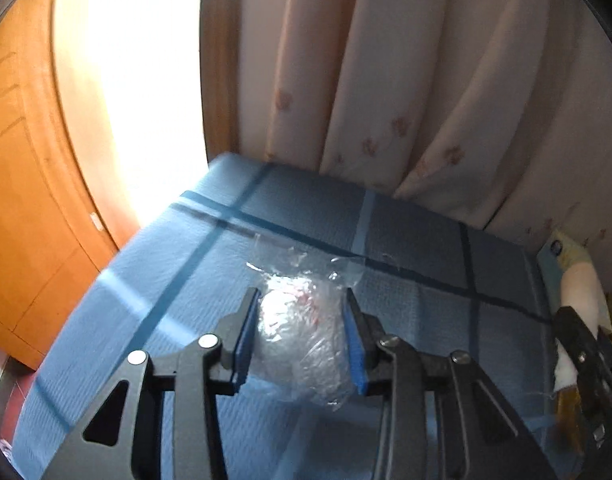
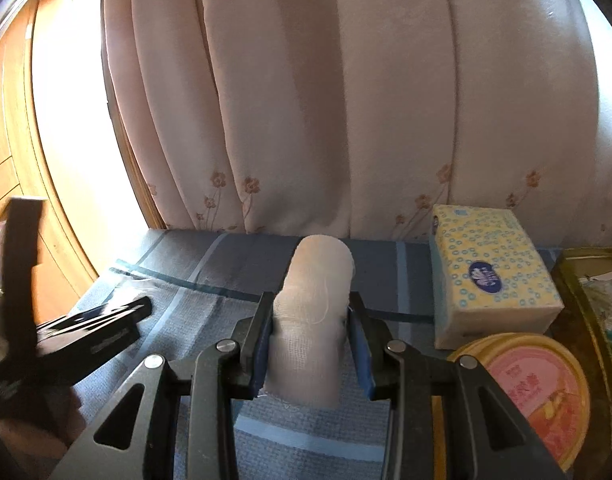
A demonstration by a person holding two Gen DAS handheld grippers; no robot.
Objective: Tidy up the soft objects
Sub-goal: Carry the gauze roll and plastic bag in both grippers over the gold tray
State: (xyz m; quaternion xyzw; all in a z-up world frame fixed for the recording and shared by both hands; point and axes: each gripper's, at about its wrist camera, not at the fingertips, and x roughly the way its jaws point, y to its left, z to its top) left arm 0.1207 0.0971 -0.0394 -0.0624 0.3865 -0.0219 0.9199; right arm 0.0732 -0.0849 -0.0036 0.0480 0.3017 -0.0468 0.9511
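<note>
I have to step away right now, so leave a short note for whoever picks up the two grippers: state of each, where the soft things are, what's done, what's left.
Left gripper: shut on a clear plastic bag of something white, on the blue cloth.
Right gripper: shut on a white gauze roll, standing upright on the cloth, left of the tissue pack.
Round tin sits in front of the tissue pack; a gold box is at the far right.
Done: both soft items gripped.
Left: carry each to its place; where that is, the views do not show.
</note>
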